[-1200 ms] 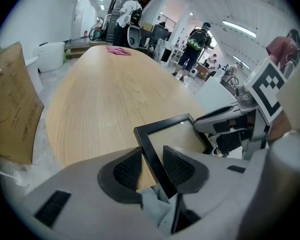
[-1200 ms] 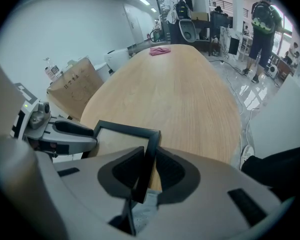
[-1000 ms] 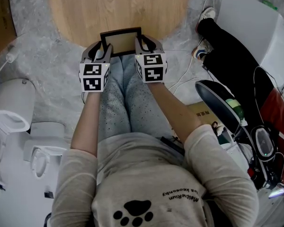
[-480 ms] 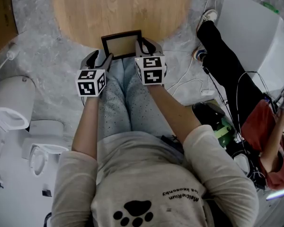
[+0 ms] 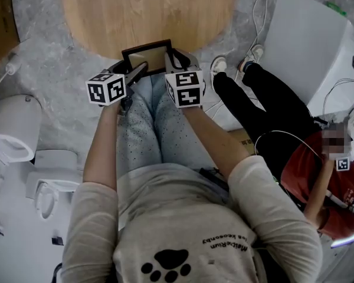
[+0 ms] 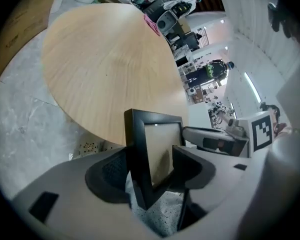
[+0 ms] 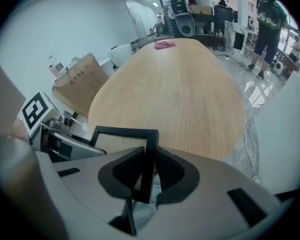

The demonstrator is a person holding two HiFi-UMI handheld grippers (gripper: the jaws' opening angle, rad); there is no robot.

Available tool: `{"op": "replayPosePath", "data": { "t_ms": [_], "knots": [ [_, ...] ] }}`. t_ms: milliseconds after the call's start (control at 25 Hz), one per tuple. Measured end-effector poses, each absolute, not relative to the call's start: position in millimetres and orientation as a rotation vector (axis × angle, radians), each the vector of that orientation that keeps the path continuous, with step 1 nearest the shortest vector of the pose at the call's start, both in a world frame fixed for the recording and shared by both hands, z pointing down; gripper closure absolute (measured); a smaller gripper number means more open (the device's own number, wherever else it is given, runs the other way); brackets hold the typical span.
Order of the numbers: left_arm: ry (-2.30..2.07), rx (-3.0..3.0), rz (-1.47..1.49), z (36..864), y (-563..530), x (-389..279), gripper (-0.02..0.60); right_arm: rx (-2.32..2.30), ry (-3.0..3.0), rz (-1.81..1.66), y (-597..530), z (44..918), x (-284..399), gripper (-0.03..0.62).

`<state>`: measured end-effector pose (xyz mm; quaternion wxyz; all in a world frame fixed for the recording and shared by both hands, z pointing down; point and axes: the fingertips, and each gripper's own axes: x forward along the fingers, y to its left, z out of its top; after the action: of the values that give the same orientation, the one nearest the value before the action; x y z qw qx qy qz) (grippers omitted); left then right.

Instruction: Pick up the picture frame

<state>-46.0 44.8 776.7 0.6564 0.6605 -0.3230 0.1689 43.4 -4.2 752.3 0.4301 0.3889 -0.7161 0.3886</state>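
Observation:
The black picture frame (image 5: 145, 54) stands upright above my knees, just off the near edge of the round wooden table (image 5: 147, 10). My right gripper (image 5: 173, 59) is shut on its right edge; in the right gripper view both pads clamp the black border (image 7: 149, 149). My left gripper (image 5: 134, 72) is rolled over at the frame's left side. Its jaws are opening: in the left gripper view the frame (image 6: 136, 149) stands between the pads (image 6: 109, 176) with gaps, not pressed.
A person in red and black sits on the floor at the right (image 5: 271, 117), beside a white panel (image 5: 307, 46) and loose cables (image 5: 236, 102). White appliances (image 5: 15, 128) stand at the left. A pink cloth (image 7: 165, 44) lies at the table's far end.
My left gripper has rolled, drifted left and opened its jaws off the frame's left edge. The right gripper keeps its hold. The person at the right has shifted.

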Motion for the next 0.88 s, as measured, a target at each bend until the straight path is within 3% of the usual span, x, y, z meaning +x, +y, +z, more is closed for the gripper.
{"op": "replayPosePath", "data": {
  "t_ms": [600,880],
  "knots": [
    [-0.560,1.436,0.116,752.5,46.5,-33.1,0.325,0.904,-1.838,1.111,3.9,751.3,34.8,0.525],
    [-0.580,1.511,0.039,730.4,30.7,-21.3,0.497,0.889,-1.828,1.226,10.0,753.3,34.0,0.525]
  ]
}}
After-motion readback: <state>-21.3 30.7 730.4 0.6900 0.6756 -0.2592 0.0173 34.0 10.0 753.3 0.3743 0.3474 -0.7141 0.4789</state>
